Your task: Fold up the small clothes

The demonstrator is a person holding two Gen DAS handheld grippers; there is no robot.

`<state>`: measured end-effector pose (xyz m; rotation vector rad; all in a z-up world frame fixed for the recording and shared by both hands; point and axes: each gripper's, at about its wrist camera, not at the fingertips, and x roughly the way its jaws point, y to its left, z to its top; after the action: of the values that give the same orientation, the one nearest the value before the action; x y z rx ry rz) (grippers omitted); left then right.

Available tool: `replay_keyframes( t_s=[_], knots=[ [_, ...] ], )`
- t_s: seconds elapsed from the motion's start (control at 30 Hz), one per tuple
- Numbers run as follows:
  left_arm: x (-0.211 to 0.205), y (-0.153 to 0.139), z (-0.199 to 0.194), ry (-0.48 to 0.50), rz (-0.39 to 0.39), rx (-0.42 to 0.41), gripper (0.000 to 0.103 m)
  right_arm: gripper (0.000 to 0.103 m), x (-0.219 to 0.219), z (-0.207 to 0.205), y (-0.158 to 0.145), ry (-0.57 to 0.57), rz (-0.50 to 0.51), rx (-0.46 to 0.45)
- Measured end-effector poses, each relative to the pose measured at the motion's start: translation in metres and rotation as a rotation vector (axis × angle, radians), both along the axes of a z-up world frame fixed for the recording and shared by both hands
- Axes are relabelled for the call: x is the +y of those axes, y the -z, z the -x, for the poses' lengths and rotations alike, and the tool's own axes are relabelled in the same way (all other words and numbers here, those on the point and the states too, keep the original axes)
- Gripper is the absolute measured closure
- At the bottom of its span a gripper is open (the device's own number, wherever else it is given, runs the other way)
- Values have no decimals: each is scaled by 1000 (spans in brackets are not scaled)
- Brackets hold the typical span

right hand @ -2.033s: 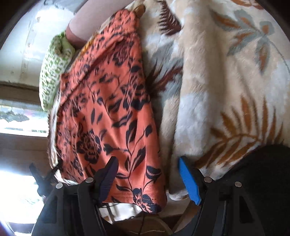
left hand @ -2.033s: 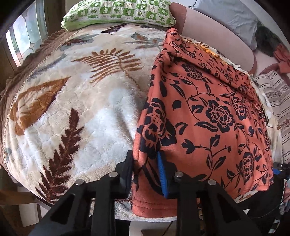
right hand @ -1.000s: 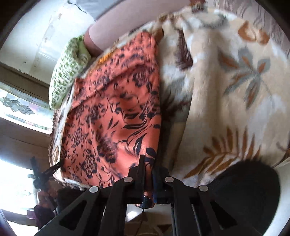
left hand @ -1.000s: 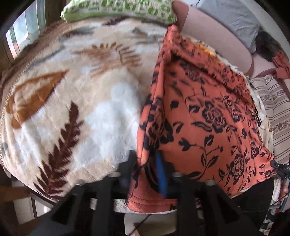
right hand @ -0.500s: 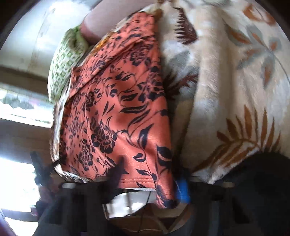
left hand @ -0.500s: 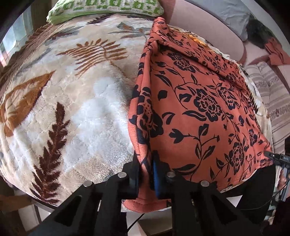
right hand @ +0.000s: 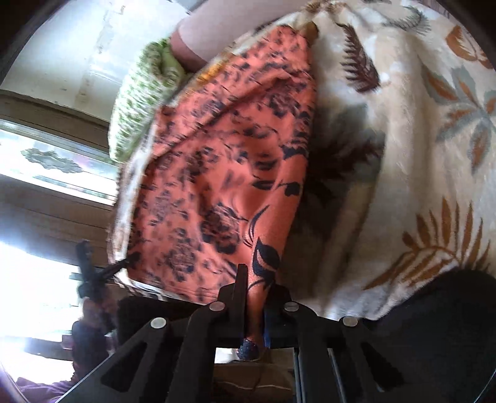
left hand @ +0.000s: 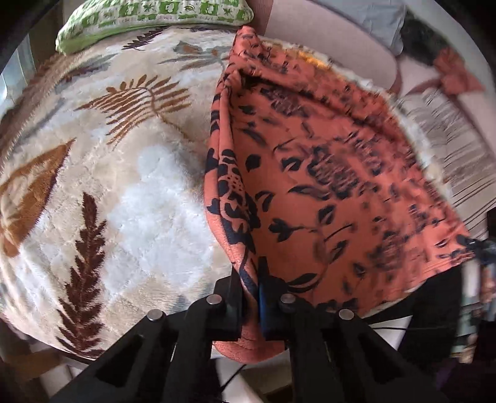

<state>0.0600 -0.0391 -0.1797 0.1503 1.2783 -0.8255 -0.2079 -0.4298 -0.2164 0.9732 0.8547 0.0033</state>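
Left gripper (left hand: pixel 251 279) and right gripper (right hand: pixel 255 297) pinch orange floral garment (left hand: pixel 325 173) over blanket (left hand: pixel 124 186).

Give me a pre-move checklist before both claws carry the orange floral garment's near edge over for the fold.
1. Left claw pinches the hem of the orange floral garment: ok, fabric sits between the closed fingers.
2. Right claw pinches the other near corner: ok, cloth runs down between its fingers.
3. Both grips equally deep: cannot tell.
4. Near edge lifted off the leaf-print blanket: ok, it hangs from both claws.
5. Far end resting by the green pillow: ok, though bunched, not flat.
6. Cloth taut and wrinkle-free between the claws: cannot tell, the fabric is motion-blurred.
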Motion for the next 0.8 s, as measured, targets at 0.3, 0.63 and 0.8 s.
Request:
replay_keyframes(
  t_s=[0.3, 0.63, 0.8],
  knots=[
    [-2, -71, -44, -46, 332, 69, 97, 95, -57, 8, -52, 146, -79, -261],
    [-79, -96, -164, -135, 400, 106, 97, 95, -157, -60, -68, 291, -111, -318],
    [-135, -66, -236, -189, 340, 142, 97, 95, -223, -136, -46, 367, -165, -273]
  ],
)
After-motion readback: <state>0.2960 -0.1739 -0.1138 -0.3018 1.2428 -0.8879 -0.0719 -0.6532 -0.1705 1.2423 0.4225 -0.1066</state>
